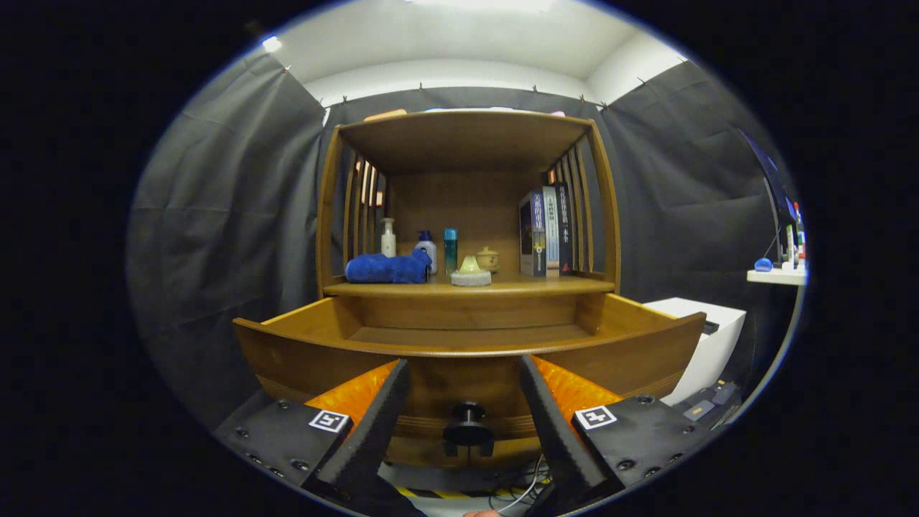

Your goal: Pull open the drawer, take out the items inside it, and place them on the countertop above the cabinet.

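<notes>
The gripper (465, 373) has its fingers spread wide apart, holding nothing; the drawer (470, 345) stands pulled open just ahead, its knob (468, 424) between the fingers but untouched; a blue towel (388, 268) and soap dish (471, 275) rest on the countertop (546, 286) above

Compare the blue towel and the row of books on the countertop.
The blue towel lies bunched and low toward the countertop's left; the books stand upright and tall on its right. The towel is one soft mass, the books several rigid spines. Both sit above the open drawer, beyond the open gripper.
</notes>
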